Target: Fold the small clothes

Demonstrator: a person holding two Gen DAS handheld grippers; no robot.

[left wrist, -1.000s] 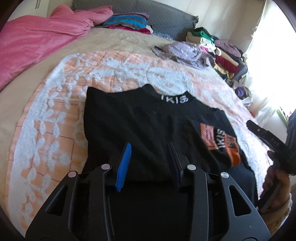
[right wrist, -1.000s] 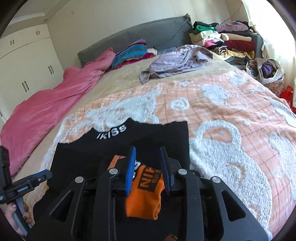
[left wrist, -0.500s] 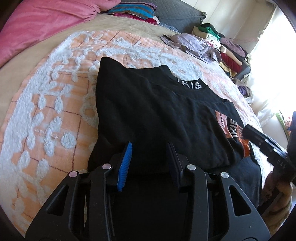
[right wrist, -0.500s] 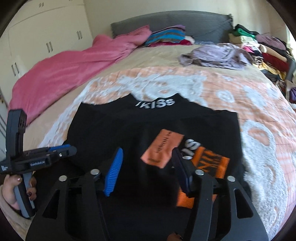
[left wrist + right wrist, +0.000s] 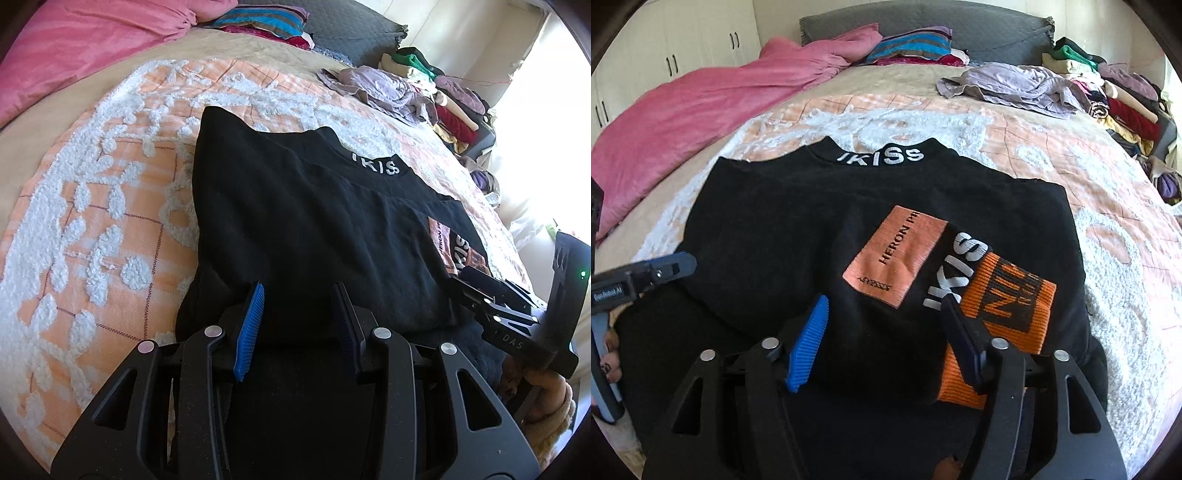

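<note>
A black sweater [image 5: 295, 206] with white collar lettering lies flat on the bed. In the right wrist view its sleeve is folded across the sweater [image 5: 775, 221], showing an orange patch [image 5: 894, 258] and an orange cuff [image 5: 1008, 295]. My left gripper [image 5: 299, 317] is open, low over the near left hem. My right gripper [image 5: 884, 336] is open wide just short of the patch and cuff, holding nothing. Each view catches the other tool: the right gripper [image 5: 472, 284] at the sweater's right edge, the left gripper [image 5: 676, 266] at its left edge.
A peach and white tufted blanket [image 5: 110, 221] covers the bed under the sweater. A pink duvet [image 5: 683, 110] lies along the left. A crumpled lilac garment [image 5: 1015, 85] and a pile of clothes [image 5: 1119, 96] sit far right. Striped folded clothes [image 5: 908, 46] rest by the grey headboard.
My right gripper was shut on the orange-cuffed sleeve; it has opened and let go, leaving the sleeve on the sweater's front. Both grippers have dropped lower toward the near hem.
</note>
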